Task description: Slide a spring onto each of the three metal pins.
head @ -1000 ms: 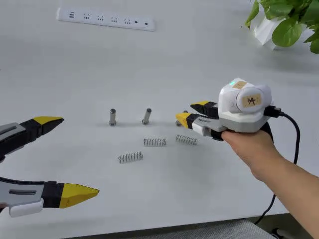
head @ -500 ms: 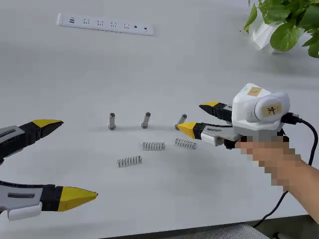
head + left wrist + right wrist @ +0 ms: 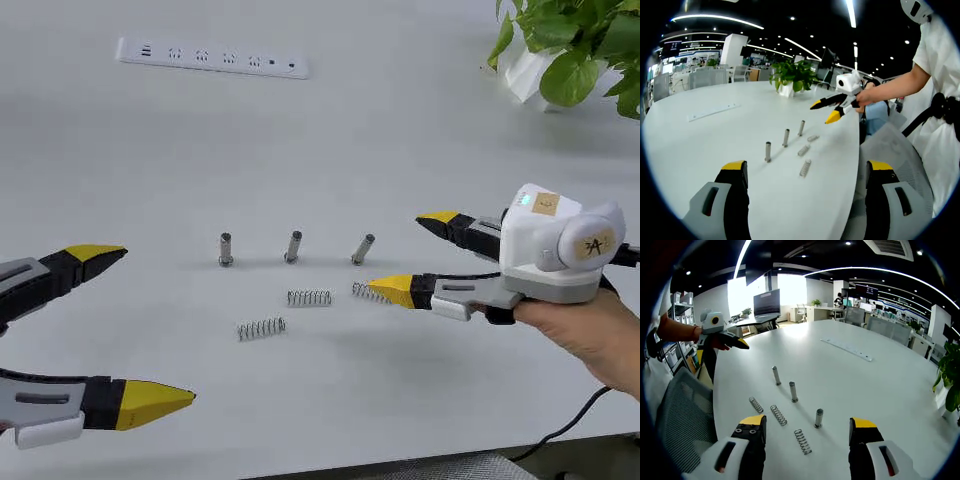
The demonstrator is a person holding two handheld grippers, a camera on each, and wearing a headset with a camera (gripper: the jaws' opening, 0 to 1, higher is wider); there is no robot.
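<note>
Standing on the table: three metal pins in a row across the middle of the white table [image 3: 420, 120], parallel to its near edge. They are the left pin [image 3: 226, 249], the middle pin [image 3: 293, 246] and the right pin [image 3: 363, 249], each apart from its neighbours.
Springs: three, all lying flat on the table on the near side of the pin row. The left spring [image 3: 261, 328] lies closest to the near edge, the middle spring [image 3: 309, 298] just in front of the middle pin, and the right spring [image 3: 368, 290] near the right pin. None touches a pin.
Right gripper [image 3: 400, 252]: held in a hand [image 3: 590, 335] over the table toward its right edge, jaws spread wide with nothing between them. In the head view its lower yellow tip overlaps the end of the right spring; contact cannot be told. In the right gripper view that spring lies on the table between the two jaws, with the right pin just beyond.
Left gripper [image 3: 155, 325]: over the near left corner, jaws spread wide and empty, well apart from the pins and springs.
Power strip [image 3: 212, 57]: flat near the far edge, toward the left.
Plant [image 3: 565, 45]: at the far right corner.
</note>
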